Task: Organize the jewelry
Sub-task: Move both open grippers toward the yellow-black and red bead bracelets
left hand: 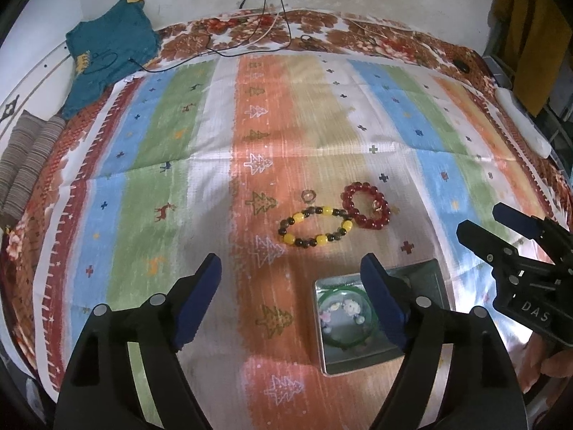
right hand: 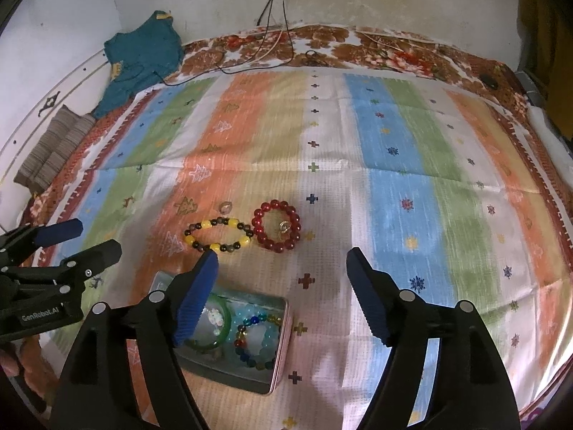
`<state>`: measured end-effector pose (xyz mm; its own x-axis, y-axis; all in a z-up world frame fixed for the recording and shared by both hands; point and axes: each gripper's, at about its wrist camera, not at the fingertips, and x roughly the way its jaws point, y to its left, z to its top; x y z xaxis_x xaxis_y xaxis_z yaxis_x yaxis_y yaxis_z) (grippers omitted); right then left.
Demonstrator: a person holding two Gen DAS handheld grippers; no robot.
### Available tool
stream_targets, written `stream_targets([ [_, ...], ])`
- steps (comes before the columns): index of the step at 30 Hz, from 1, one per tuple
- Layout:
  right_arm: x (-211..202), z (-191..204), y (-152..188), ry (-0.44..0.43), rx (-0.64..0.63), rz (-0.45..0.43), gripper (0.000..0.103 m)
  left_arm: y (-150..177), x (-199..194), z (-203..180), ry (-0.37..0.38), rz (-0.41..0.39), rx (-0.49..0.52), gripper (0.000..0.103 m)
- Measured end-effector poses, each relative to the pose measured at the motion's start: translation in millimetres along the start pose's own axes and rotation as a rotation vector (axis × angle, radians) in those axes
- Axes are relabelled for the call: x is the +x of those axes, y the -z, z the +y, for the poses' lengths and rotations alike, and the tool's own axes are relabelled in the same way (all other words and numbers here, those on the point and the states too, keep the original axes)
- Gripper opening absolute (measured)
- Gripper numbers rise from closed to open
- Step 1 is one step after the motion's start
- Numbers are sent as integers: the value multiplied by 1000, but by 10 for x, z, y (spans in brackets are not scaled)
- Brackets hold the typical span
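Left gripper (left hand: pixel 290 279): fingers wide, empty. Open silver metal tin (right hand: pixel 275 369) on striped bedspread (right hand: pixel 394 186), already holding green bangle (right hand: pixel 224 317) and multicoloured bead bracelet (right hand: pixel 250 347). Still loose beyond tin: small ring (right hand: pixel 225 208), yellow-and-dark bead bracelet (right hand: pixel 216 234), glossy red bead bracelet (right hand: pixel 276 229) encircling second ring. Right gripper (right hand: pixel 283 279): fingers wide, empty. Judged partway done.

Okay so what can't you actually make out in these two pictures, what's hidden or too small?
- Tin: in the left wrist view the left tool's finger hides its right half, so the multicoloured bracelet shows only in the right wrist view.
- Green bangle: in the right wrist view the right tool's finger covers its left side.
- Small ring: too small in both views to tell its make.
- Charm inside the red bracelet: blurred.
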<state>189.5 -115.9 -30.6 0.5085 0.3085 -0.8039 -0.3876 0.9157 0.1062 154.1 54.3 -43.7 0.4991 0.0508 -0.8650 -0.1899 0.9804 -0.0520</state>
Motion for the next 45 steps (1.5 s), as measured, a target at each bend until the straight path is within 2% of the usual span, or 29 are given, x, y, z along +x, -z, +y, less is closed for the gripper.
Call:
stream_targets([
  [8,173,-46,-116,3,10,39,77,-71,133,-109,-42,7,102,83],
  [15,300,-41,-199,20,2,55,81,-181,327,-27,-54,40,87,84],
  [22,476,-28,-293,26,-15,76,81,-271,529,128,-39,85,18,84],
  [37,855,-42,-388,33,-19,141,81,-333,879,88,-48,154,54,84],
  [45,1030,-48,-409,41,-21,174,81,-349,1014,92,-25,189,52,84],
])
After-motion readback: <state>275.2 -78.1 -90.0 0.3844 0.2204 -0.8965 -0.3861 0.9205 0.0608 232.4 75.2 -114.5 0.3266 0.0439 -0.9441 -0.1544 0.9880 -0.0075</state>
